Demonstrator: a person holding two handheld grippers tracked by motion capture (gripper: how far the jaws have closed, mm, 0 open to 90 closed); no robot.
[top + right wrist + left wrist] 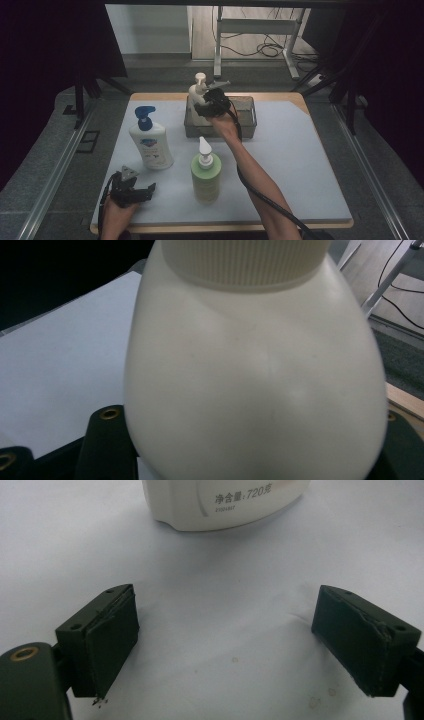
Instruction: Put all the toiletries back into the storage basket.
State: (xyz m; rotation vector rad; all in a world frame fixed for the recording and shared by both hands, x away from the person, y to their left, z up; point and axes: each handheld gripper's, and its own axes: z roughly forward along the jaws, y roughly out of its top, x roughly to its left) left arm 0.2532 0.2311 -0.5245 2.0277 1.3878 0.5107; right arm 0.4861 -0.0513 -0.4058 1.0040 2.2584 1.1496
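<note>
The cream pump bottle [196,100] stands at the left end of the dark bin [247,117] at the table's [300,165] far side, clamped in the right gripper [210,106]. The right gripper view shows its ribbed collar. The left gripper [145,191] rests with jaws wide and empty. Three pump bottles in all: cream, blue-capped [150,142], green [206,175].

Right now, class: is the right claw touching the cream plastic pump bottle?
Touching. In the right gripper view, the cream plastic pump bottle sits wedged between both jaws of the right claw, with no gap.
</note>
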